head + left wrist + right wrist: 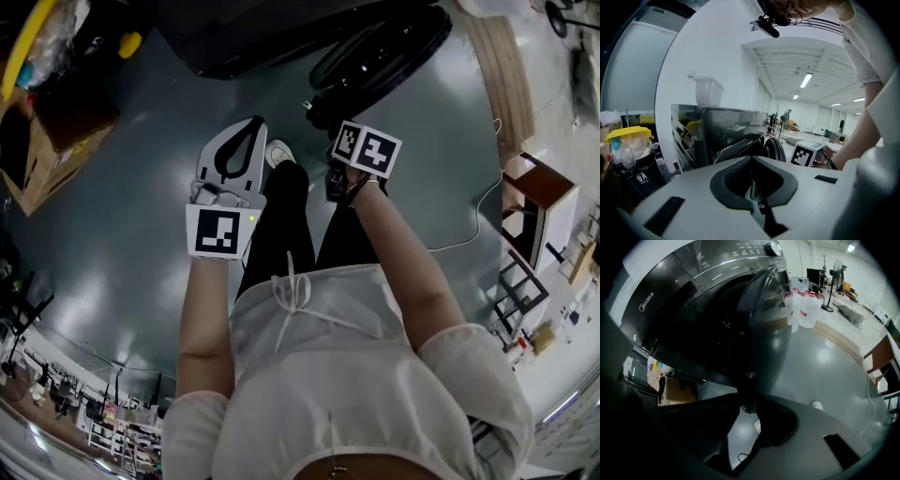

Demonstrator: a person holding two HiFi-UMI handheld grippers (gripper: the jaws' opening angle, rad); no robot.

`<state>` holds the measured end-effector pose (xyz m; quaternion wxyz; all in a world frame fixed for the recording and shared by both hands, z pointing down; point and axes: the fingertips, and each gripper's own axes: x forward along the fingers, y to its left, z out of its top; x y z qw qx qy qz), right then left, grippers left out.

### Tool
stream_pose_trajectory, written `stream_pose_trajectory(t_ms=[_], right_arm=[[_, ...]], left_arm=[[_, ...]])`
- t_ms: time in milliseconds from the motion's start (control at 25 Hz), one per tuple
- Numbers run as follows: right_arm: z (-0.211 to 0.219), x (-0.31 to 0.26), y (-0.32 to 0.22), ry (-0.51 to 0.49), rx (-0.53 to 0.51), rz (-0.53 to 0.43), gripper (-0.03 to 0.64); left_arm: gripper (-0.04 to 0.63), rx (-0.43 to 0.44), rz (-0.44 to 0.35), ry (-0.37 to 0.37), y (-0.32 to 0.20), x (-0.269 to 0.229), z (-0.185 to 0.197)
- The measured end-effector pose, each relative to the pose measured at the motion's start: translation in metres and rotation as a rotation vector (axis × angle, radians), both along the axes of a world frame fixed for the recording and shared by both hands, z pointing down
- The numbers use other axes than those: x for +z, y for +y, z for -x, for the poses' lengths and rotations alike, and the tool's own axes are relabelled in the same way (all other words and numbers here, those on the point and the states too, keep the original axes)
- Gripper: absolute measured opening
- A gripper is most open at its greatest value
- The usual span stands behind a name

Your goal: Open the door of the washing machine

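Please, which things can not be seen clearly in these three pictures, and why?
- Right gripper view: whether the right gripper presses the washing machine door; dark against dark.
- Head view: right gripper's jaws, under its marker cube.
- Right gripper view: the drum, unlit; panel print, too small.

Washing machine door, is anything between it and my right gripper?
Nothing visible: in the right gripper view the door, already ajar, lies right ahead of the right gripper, with only bare floor beside it.

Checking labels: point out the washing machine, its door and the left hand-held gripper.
washing machine (670, 287), right gripper view, front panel beside the logo.
door (764, 333), right gripper view, its dark glass.
left hand-held gripper (751, 159), left gripper view, between its fingertips.
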<state>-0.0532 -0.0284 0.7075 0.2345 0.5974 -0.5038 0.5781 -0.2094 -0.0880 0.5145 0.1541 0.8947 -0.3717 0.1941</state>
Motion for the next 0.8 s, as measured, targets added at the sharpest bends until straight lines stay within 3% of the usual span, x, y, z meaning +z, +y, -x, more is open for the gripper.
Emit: stream_pose_trajectory(t_ms=[360, 800], right_arm=[[-0.07, 0.005, 0.049, 0.005, 0.103, 0.04, 0.105], [-0.153, 0.004, 0.096, 0.079, 0.036, 0.057, 0.092]], left_arm=[[0.023, 0.103, 0.003, 0.004, 0.009, 0.003, -0.076], [0.023, 0.192, 0.012, 0.015, 0.03, -0.002, -0.167]])
